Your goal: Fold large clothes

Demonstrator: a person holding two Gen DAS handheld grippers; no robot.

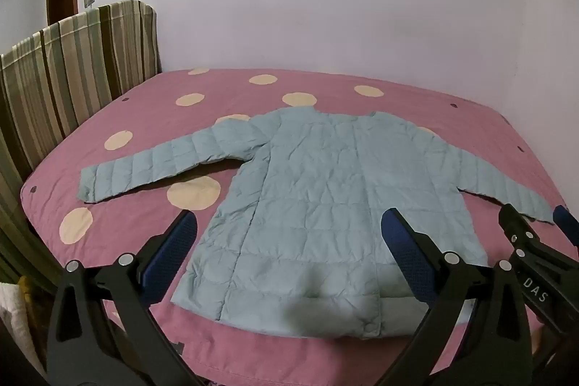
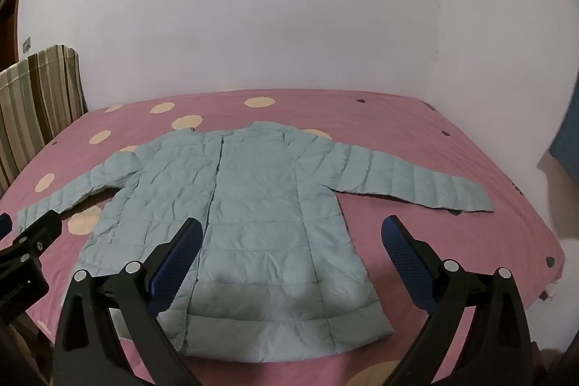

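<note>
Light-blue quilted puffer jacket (image 1: 318,198) lies flat mid-bed on the pink polka-dot sheet (image 1: 144,118), both sleeves out sideways, hem at the near edge. Left gripper (image 1: 289,241) and right gripper (image 2: 291,243) hover above the hem, fingers spread wide, holding nothing. Striped headboard (image 1: 72,67) along the left edge.

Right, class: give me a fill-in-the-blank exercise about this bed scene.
1. The pale blue quilted jacket lies ___ on the pink bedsheet with cream dots.
2. Both its sleeves are spread ___.
3. The left gripper and right gripper both have ___ jaws.

Missing words: flat; outwards; open
</note>
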